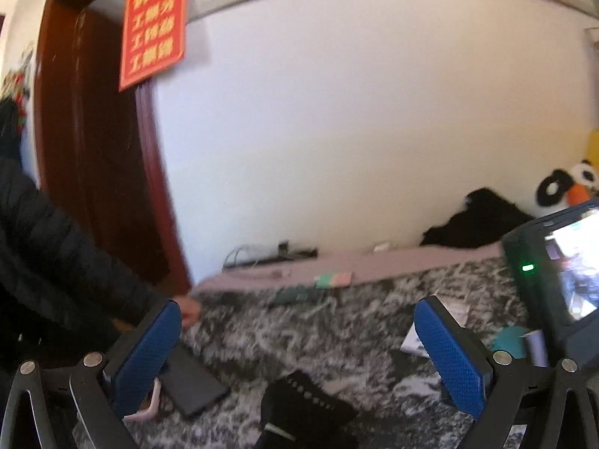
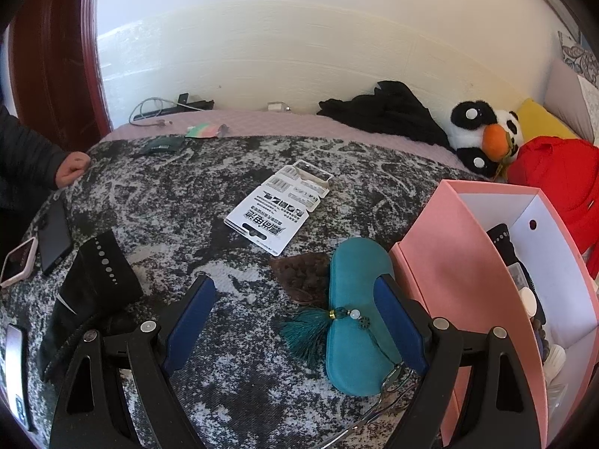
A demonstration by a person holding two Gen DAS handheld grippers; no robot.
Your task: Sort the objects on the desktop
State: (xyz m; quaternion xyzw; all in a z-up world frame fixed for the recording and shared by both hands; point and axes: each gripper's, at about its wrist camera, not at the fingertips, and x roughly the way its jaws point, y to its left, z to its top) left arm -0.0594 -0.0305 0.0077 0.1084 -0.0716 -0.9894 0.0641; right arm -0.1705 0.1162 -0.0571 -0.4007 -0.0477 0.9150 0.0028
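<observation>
My right gripper [image 2: 295,288] is open and empty, low over the mottled grey cloth [image 2: 179,202]. A teal glasses case [image 2: 355,310] with a tassel lies by its right finger, partly hidden by it. A white battery card [image 2: 279,209] lies ahead. A brown patterned piece [image 2: 303,275] sits left of the case. A black sock [image 2: 93,280] lies at the left, beside a dark phone [image 2: 54,237]. The pink box [image 2: 498,262] at the right holds several items. My left gripper [image 1: 299,318] is open and empty, raised above the sock [image 1: 307,408] and phone [image 1: 191,381].
A person's hand [image 2: 73,168] rests on the cloth's left edge. A pink-cased phone [image 2: 18,262] lies at the far left. A plush panda [image 2: 483,134], black clothing [image 2: 389,112] and a red garment [image 2: 561,179] lie behind. A device with a lit screen [image 1: 561,280] fills the left wrist view's right side.
</observation>
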